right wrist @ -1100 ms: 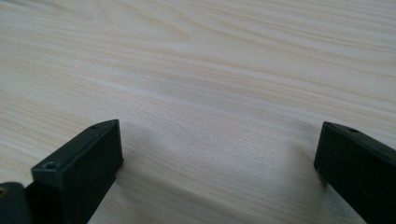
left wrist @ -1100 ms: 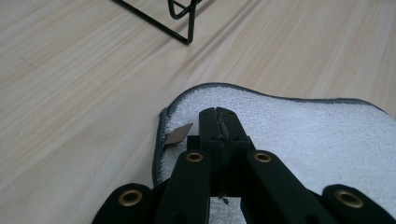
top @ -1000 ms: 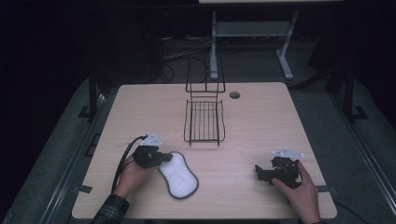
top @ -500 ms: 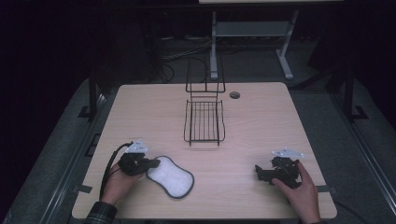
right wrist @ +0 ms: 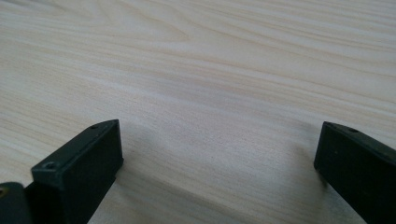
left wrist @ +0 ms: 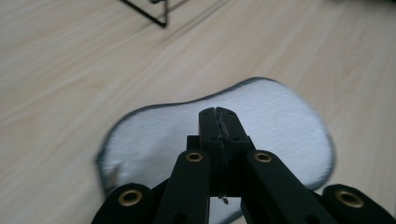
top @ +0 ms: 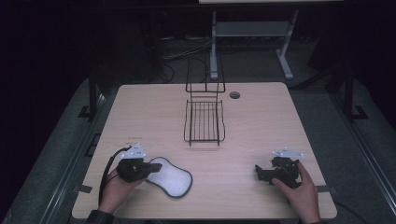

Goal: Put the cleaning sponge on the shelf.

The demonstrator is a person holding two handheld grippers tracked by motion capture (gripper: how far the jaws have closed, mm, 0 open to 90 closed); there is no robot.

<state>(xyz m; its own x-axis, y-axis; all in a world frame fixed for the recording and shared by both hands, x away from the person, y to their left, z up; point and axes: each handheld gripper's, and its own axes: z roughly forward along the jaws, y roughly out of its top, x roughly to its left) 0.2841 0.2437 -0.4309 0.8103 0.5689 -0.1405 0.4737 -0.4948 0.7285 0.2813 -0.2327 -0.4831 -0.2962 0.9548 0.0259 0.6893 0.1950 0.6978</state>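
A white oval pad with a dark rim (top: 172,177) (left wrist: 261,116) lies flat on the wooden table (top: 261,121) at the front left. My left gripper (top: 156,166) (left wrist: 218,113) is shut, its closed jaws lying over the pad's left part. Nothing shows between the jaws, and I cannot tell whether the tips press on the pad. My right gripper (top: 258,171) (right wrist: 219,154) rests low at the front right with its jaws wide open over bare wood. A black wire rack (top: 204,119) stands at the table's middle back.
A round cable hole (top: 234,94) sits behind the rack on the right. A corner of the rack (left wrist: 154,14) shows at the top of the left gripper view. Beyond the far edge stand a white desk frame (top: 252,32) and loose cables on the floor.
My left gripper has moved left and toward the front edge. The pad's left end swung with it, so the pad now lies more crosswise. The right gripper has stayed still.
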